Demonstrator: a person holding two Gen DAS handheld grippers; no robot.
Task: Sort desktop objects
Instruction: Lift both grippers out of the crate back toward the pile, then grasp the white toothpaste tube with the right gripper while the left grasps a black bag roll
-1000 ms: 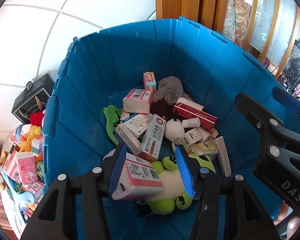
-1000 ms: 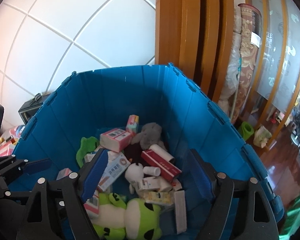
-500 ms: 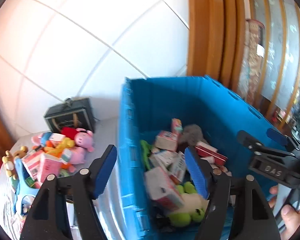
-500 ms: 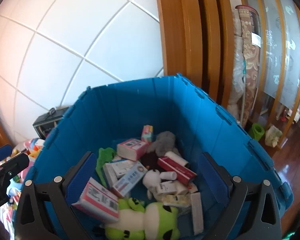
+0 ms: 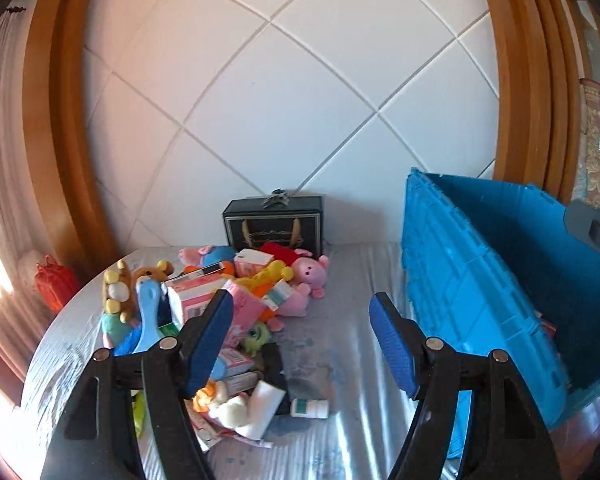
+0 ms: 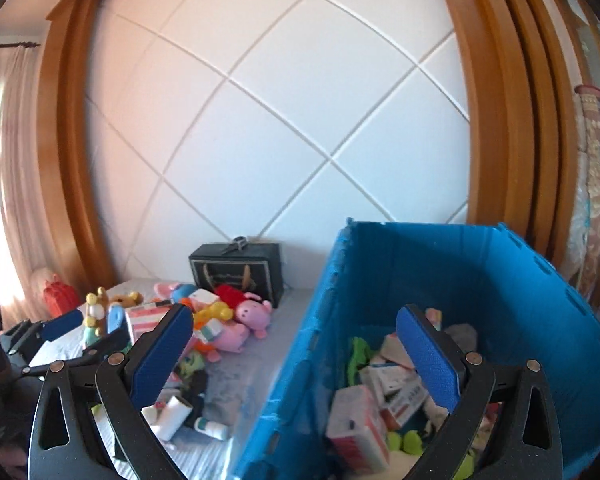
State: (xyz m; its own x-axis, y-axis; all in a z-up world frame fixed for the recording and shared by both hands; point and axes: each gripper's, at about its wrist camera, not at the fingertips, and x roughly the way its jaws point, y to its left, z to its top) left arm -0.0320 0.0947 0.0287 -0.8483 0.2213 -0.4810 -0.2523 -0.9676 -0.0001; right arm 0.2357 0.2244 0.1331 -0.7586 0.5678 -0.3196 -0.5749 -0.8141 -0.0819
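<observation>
A pile of plush toys and small boxes (image 5: 236, 292) lies on the silvery table (image 5: 340, 344), with a pink pig plush (image 5: 310, 274) at its far right. My left gripper (image 5: 300, 344) hovers open over the table between the pile and the blue crate (image 5: 480, 280), nothing between its fingers. A small white bottle (image 5: 309, 408) lies just below it. My right gripper (image 6: 296, 356) is wide open and empty above the crate's left wall (image 6: 300, 360). Inside the crate lie boxes, including a pink-and-white box (image 6: 358, 420), and green plush. The left gripper (image 6: 84, 336) shows at far left.
A black case (image 5: 274, 226) stands against the white tiled wall behind the pile. A red object (image 5: 54, 286) sits at the table's far left edge near a wooden frame. The crate's tall walls rise at the right.
My left gripper opened and let the pink-and-white box fall into the crate, then swung left to the table. The right gripper opened wider and also swung left.
</observation>
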